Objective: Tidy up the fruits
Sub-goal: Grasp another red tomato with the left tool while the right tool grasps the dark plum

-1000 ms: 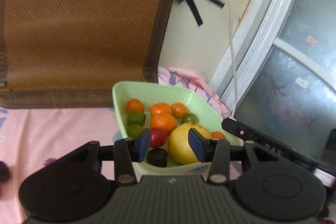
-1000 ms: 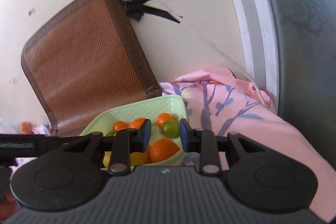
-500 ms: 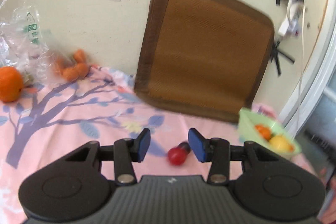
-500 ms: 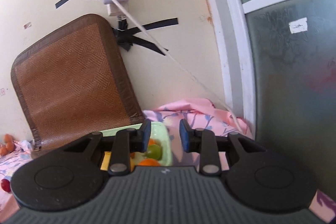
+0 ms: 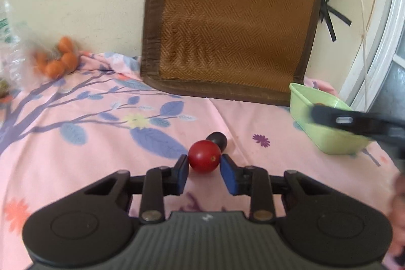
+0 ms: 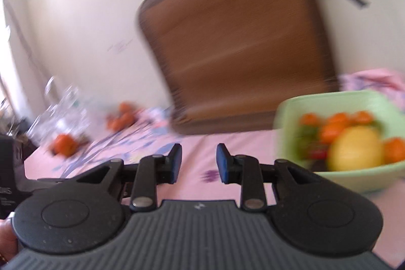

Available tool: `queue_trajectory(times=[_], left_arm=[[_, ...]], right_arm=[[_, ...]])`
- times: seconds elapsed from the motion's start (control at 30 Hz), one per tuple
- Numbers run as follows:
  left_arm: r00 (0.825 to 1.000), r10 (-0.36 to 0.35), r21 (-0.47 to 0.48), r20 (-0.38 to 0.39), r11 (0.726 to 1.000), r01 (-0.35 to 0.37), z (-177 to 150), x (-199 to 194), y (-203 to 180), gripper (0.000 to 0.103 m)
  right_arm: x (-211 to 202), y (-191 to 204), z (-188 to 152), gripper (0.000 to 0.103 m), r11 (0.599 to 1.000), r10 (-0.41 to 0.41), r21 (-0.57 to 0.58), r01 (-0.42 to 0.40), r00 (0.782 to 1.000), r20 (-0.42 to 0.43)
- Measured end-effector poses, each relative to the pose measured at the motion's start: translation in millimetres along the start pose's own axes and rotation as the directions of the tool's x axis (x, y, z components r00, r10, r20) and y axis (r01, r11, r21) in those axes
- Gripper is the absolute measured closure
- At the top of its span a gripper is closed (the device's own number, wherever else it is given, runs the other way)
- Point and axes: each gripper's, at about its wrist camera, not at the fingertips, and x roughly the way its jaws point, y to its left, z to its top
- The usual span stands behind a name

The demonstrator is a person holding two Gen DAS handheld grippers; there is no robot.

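A: What is seen from the left wrist view?

B: The left gripper (image 5: 204, 170) is held low over the pink floral cloth (image 5: 76, 148), its jaws parted a little wider than the red fruit (image 5: 204, 156) framed between the blue pads (image 5: 182, 175). Whether the pads already touch the skin cannot be told; no squeeze is evident. A dark round fruit (image 5: 217, 139) lies just behind it, at about one o'clock, touching or nearly so. The green bowl (image 5: 326, 141) is set well apart at three o'clock, partly crossed by the other tool.

A: How is the red fruit expected to handle?

B: It is judged light, smooth-skinned and rather slippery, firm but easily bruised. It would best be taken across its widest middle, with gentle closing, so that it is not squirted forward into the dark one.

A: And the right wrist view?

B: It is much blurred. The right gripper (image 6: 198, 161) is seen with jaws open and nothing between them, only cloth beyond. The green bowl (image 6: 288, 108) is found at two o'clock, holding orange fruits (image 6: 336, 119), a large yellow one (image 6: 357, 152) and something red. More orange fruit (image 6: 63, 144) is scattered at ten o'clock beside a clear plastic bag (image 6: 60, 108). The brown woven mat (image 6: 238, 42) is leaned on the wall at twelve o'clock
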Motion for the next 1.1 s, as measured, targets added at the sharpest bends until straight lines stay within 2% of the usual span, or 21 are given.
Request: queue_trajectory(times=[0.1, 0.27, 0.37, 0.4, 0.6, 0.7, 0.87, 0.97, 1.03, 1.1], left_arm=[[1.0, -0.013, -0.018, 0.016, 1.0, 0.013, -13, -23, 9, 0.075], [1.0, -0.004, -0.053, 0.02, 0.999, 0.005, -24, -33, 21, 0.074], [1.0, -0.008, -0.064, 0.009, 0.998, 0.009, -21, -28, 22, 0.074], [1.0, -0.011, -0.063, 0.01, 0.998, 0.011, -21, -27, 22, 0.074], [0.998, -0.05, -0.02, 0.029, 0.999, 0.05, -24, -33, 11, 0.074], [0.985, -0.172, -0.029, 0.001, 0.985, 0.172, -27, -33, -13, 0.074], [0.964, -0.257, 0.119, -0.06, 0.957, 0.263, -39, -29, -78, 0.074], [0.967, -0.235, 0.176, -0.094, 0.952, 0.248, -52, -23, -102, 0.074], [0.978, -0.195, 0.251, -0.071, 0.946, 0.207, -57, -28, -115, 0.074], [0.985, -0.163, 0.282, -0.061, 0.943, 0.174, -61, -30, -121, 0.071]], right_arm=[[33, 30, -5, 0.07, 0.994, 0.027, -0.099, -0.035, 0.997, -0.074], [77, 57, -17, 0.07, 0.973, -0.016, -0.231, -0.026, 0.984, -0.176], [89, 58, -21, 0.072, 0.972, -0.03, -0.235, -0.025, 0.973, -0.228], [85, 57, -20, 0.076, 0.972, -0.033, -0.235, -0.019, 0.976, -0.216], [30, 41, -34, 0.076, 0.982, -0.048, -0.189, 0.016, 0.985, -0.163], [-7, 30, -45, 0.076, 0.982, -0.085, -0.177, 0.061, 0.987, -0.134], [-69, 6, -67, 0.076, 0.971, -0.2, -0.146, 0.187, 0.976, -0.083], [-95, -3, -81, 0.076, 0.957, -0.269, -0.128, 0.259, 0.961, -0.063], [-105, -6, -90, 0.074, 0.945, -0.307, -0.133, 0.298, 0.95, -0.051], [-111, -8, -94, 0.072, 0.947, -0.304, -0.124, 0.297, 0.952, -0.044]])
